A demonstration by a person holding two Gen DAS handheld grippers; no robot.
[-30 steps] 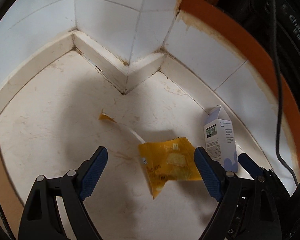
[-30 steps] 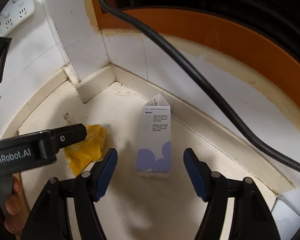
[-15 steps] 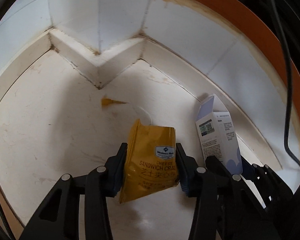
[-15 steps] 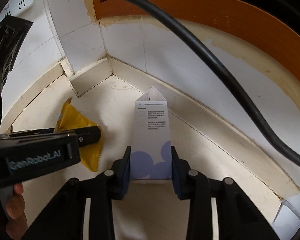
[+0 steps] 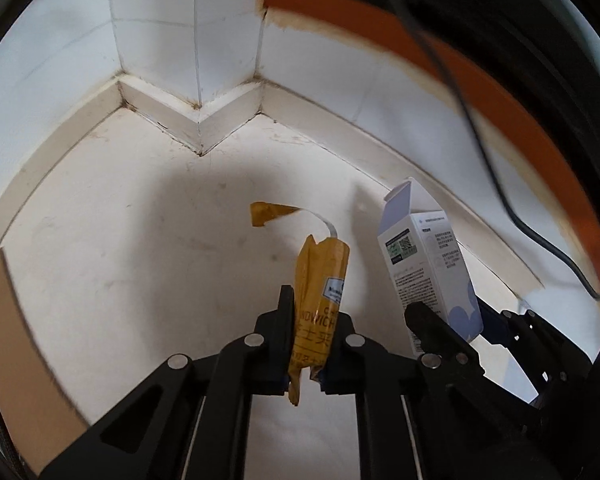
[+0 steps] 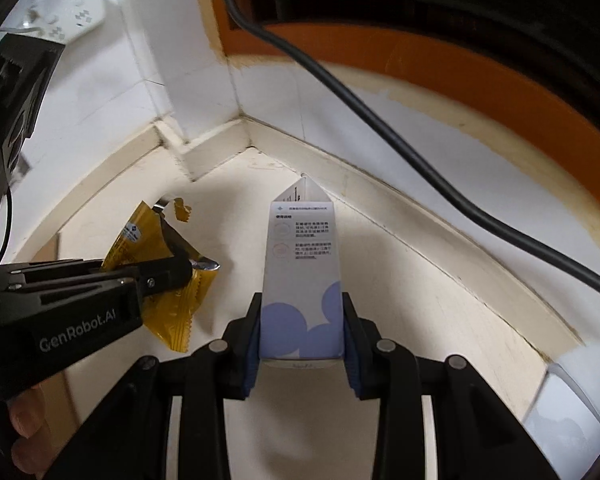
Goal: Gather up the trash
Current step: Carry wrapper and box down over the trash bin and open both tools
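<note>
Now both bits of trash are picked up off the floor [image 5: 131, 248]: left gripper [image 5: 314, 342] squeezes the yellow wrapper [image 5: 320, 280] & right gripper [image 6: 301, 332] squeezes the white box [image 6: 302, 280], so next they need a bin, which I can't see.

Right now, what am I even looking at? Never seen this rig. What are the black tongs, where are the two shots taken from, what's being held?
There is no robot. A person carries a pair of hand-held tongs in each hand, and a fisheye camera on each looks forward along its two fingers, so each picture shows its own tongs at the bottom edge.

In the left wrist view, the left tongs are shut on a yellow snack wrapper, squeezed flat; their jaws have just been closing. A torn strip hangs from the wrapper's top.

In the right wrist view, the right tongs are shut on a white and lilac carton, gripped by its sides. The left tongs and the person's hand show at that picture's left.

Below is a pale floor in a tiled corner, with a black cable running across the wall.
</note>
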